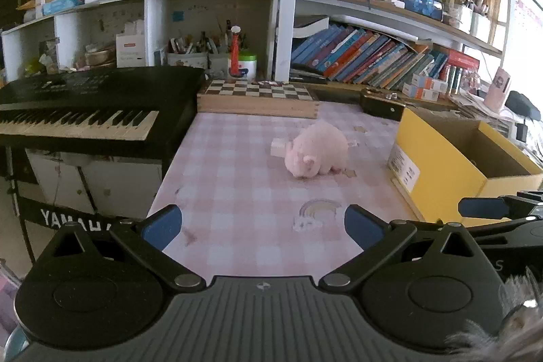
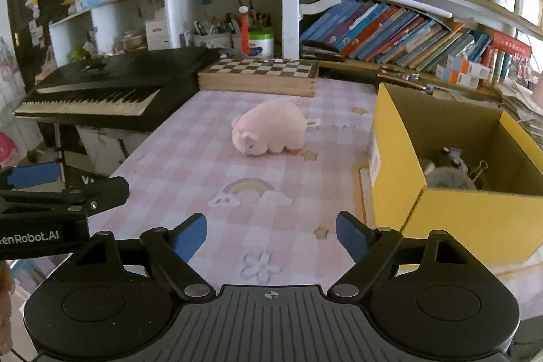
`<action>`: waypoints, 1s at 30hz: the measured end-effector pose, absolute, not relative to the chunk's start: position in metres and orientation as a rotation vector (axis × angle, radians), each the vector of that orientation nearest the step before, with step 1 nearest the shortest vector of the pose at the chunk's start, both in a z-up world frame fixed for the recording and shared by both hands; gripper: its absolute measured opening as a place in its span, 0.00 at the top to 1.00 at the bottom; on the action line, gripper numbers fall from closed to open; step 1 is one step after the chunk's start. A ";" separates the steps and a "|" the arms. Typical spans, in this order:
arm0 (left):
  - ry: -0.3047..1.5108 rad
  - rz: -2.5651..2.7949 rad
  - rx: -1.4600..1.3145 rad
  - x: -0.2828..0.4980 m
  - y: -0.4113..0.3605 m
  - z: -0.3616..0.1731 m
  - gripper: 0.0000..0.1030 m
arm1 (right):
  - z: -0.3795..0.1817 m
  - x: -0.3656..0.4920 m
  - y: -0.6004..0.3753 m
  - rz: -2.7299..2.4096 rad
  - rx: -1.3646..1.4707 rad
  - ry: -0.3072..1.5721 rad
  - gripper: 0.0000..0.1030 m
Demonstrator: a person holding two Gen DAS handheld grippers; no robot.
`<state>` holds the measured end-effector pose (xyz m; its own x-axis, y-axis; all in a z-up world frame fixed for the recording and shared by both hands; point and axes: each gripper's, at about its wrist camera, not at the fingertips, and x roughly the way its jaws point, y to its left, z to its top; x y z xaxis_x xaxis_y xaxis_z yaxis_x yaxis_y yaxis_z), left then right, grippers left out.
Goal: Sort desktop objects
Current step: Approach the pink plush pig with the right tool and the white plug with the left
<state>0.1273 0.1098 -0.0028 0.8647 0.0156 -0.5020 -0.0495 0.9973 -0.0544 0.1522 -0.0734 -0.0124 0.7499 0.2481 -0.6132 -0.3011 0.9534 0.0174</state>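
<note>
I see both claws released and holding nothing: my left gripper (image 1: pixel 263 226) and right gripper (image 2: pixel 271 234) hover over the pink checked tablecloth (image 2: pixel 210 158). The pink plush pig (image 2: pixel 269 133) lies at 12 o'clock, the yellow cardboard box (image 2: pixel 451 216) at 2 o'clock.

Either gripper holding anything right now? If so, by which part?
Nothing held. Left gripper and right gripper are both open and empty above the table; the pink plush pig lies untouched ahead.
</note>
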 end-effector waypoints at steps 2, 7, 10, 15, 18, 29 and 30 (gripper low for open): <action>0.525 0.037 -0.068 0.140 0.108 -0.002 0.00 | -0.012 0.165 -0.075 0.302 -0.080 0.662 0.17; 0.525 0.044 -0.067 0.171 0.107 0.002 0.00 | -0.011 0.198 -0.076 0.311 -0.054 0.683 0.17; 0.529 0.051 -0.065 0.190 0.105 0.002 0.00 | -0.009 0.221 -0.077 0.314 -0.024 0.708 0.17; 0.534 0.079 -0.075 0.215 0.105 0.002 0.00 | -0.009 0.265 -0.077 0.310 0.045 0.765 0.17; 0.539 0.097 -0.076 0.226 0.105 0.001 0.00 | -0.009 0.287 -0.074 0.312 0.074 0.782 0.17; 0.569 0.146 -0.070 0.262 0.115 -0.007 0.00 | -0.022 0.366 -0.054 0.245 0.125 0.870 0.07; 0.570 0.149 -0.068 0.264 0.115 -0.007 0.00 | -0.025 0.372 -0.052 0.246 0.127 0.885 0.07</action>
